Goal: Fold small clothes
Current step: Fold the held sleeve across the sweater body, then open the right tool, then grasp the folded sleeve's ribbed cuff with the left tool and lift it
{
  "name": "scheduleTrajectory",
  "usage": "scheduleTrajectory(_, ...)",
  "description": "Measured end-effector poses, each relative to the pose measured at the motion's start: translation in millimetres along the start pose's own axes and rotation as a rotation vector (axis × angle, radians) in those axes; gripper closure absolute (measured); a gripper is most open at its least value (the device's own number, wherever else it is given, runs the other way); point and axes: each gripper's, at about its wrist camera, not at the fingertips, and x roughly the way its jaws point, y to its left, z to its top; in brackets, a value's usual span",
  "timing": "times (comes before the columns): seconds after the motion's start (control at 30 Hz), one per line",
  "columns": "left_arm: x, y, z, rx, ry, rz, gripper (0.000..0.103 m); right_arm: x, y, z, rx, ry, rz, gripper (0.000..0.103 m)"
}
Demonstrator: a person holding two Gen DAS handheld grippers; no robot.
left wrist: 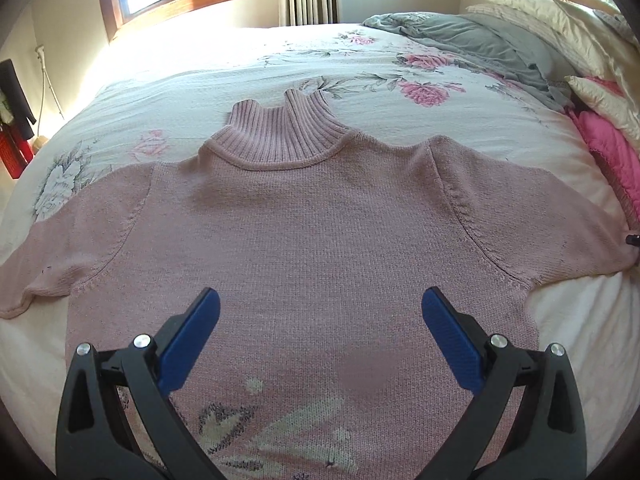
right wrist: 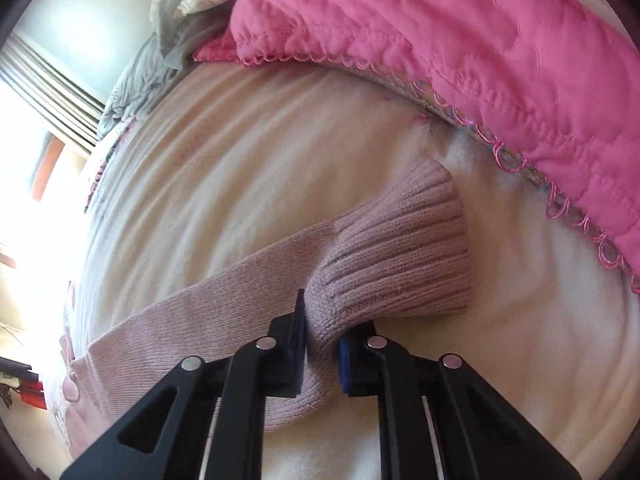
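Observation:
A pale pink knitted sweater (left wrist: 312, 232) with a ribbed turtleneck (left wrist: 280, 132) lies flat on the bed, sleeves spread to both sides. My left gripper (left wrist: 320, 312) hovers open over its chest, blue pads wide apart, nothing between them. In the right wrist view my right gripper (right wrist: 322, 336) is shut on the sweater's sleeve just behind the ribbed cuff (right wrist: 400, 248), which fans out beyond the fingers. The tip of the right gripper (left wrist: 633, 239) shows at the right sleeve end in the left wrist view.
The bed has a white floral cover (left wrist: 360, 64). A grey blanket (left wrist: 480, 40) and cream pillows (left wrist: 560, 12) lie at the far right, with a pink quilt (right wrist: 460, 40) close beyond the held cuff. Windows and a curtain stand behind the bed.

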Motion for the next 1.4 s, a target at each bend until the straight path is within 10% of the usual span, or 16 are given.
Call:
scheduleTrajectory(0.73,3,48,7,-0.108,0.037,-0.070,0.003,-16,277,-171,-0.633,0.026,0.346,0.091)
scheduleTrajectory(1.1,11,31,8,-0.131,0.073,-0.180,0.003,28,300,-240,-0.729,0.159,0.336,0.078)
scheduleTrajectory(1.4,35,-23,6,-0.119,0.172,-0.332,0.003,-23,239,-260,-0.744,0.141,0.404,0.067)
